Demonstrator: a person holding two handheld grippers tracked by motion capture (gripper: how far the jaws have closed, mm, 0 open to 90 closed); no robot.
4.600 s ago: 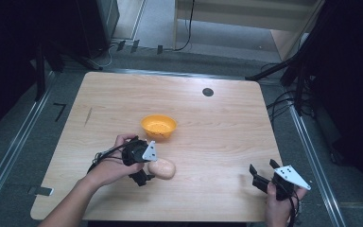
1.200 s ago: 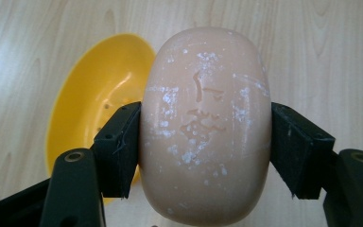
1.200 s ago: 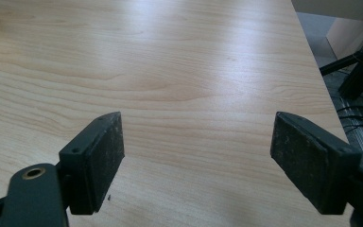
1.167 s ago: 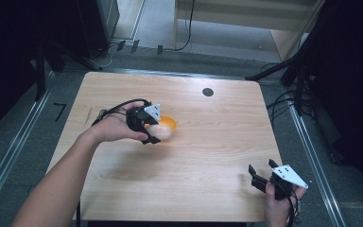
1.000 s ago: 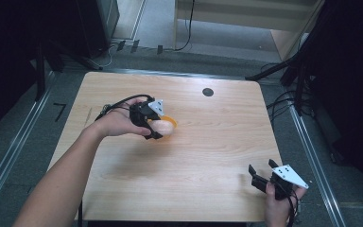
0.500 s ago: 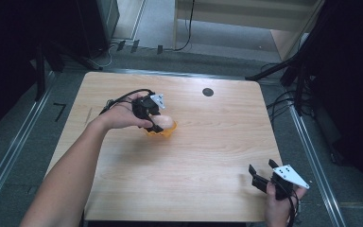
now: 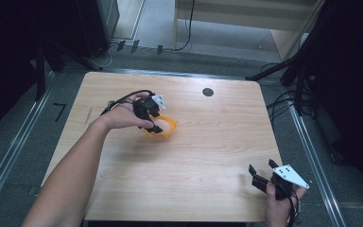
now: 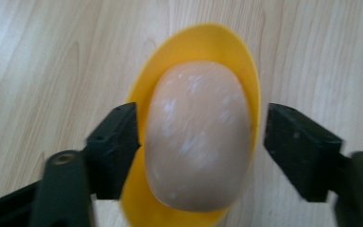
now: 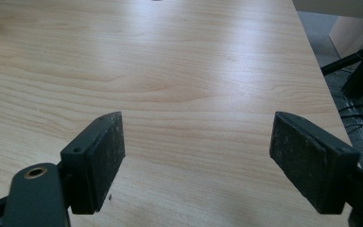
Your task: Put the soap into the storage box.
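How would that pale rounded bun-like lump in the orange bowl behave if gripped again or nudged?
The lump looks smooth and egg-shaped, so it would probably roll if tipped out. It overfills the small orange bowl, so a nudge might rock it. Whether soft or hard, I cannot tell.

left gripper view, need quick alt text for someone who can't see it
A pale, egg-shaped object lies in a small yellow bowl on a light wooden table. The left gripper brackets it: one pad is at its side, the other stands clear.
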